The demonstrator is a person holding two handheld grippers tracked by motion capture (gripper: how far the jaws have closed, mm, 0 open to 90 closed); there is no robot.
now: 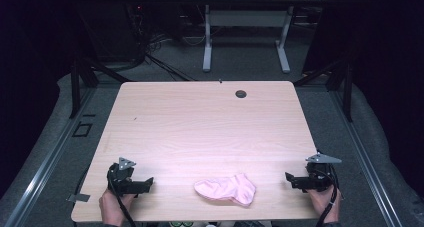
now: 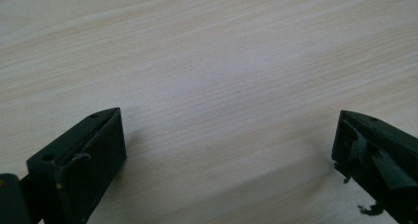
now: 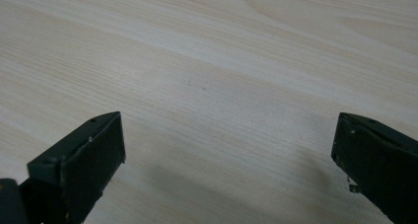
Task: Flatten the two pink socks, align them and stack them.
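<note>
- The table (image 1: pixel 200 127) is pale wood grain, filling the middle of the high view; a small dark round grommet (image 1: pixel 241 93) sits near its far edge, upper centre of the frame; grey carpeted floor (image 1: pixel 240 57) surrounds it, with the white legs of a second table (image 1: pixel 207 42) at the top of the frame and dark cables at upper left; the room beyond is dark.
- A pink sock (image 1: pixel 226 189) lies crumpled flat on the table near the bottom edge, lower centre of the frame, between the two hands and well apart from both.
- The left tongs (image 1: pixel 149 183) rest at lower left, held by the left hand (image 1: pixel 114 206); jaws spread wide, released, holding nothing.
- The right tongs (image 1: pixel 288 179) rest at lower right, held by the right hand (image 1: pixel 324 199); likewise wide open and empty.
- The left gripper view shows bare grain between the jaws, with frayed tape on the right-hand jaw's pad; the right gripper view shows bare wood too; the high view alone gives the sock and the room.
</note>
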